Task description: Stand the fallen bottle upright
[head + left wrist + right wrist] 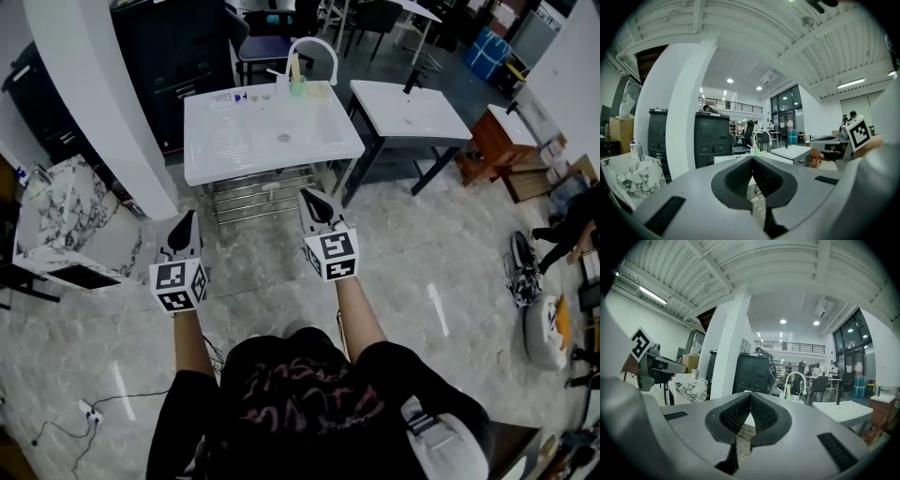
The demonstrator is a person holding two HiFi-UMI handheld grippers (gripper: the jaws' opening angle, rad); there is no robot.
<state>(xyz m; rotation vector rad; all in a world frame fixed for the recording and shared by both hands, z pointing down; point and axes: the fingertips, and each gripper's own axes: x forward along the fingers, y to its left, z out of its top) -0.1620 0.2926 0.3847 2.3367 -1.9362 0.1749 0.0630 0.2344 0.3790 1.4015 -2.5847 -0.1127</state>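
A white sink table (216,150) stands ahead of me with a white arched faucet (314,47) at its far edge. A pale green bottle (297,87) stands upright beside the faucet. A small clear item with a blue end (236,97) lies flat at the table's far left; it is too small to identify. My left gripper (185,228) (752,158) and right gripper (314,199) (751,394) hover over the floor short of the table, both shut with nothing between the pads. The faucet (796,378) also shows ahead in the right gripper view.
A second white table (412,108) stands to the right of the sink table, with a wooden stool (502,141) beyond it. A white pillar (103,94), a black cabinet (169,56) and a marble-patterned table (56,216) are at the left. A cable (94,408) lies on the floor.
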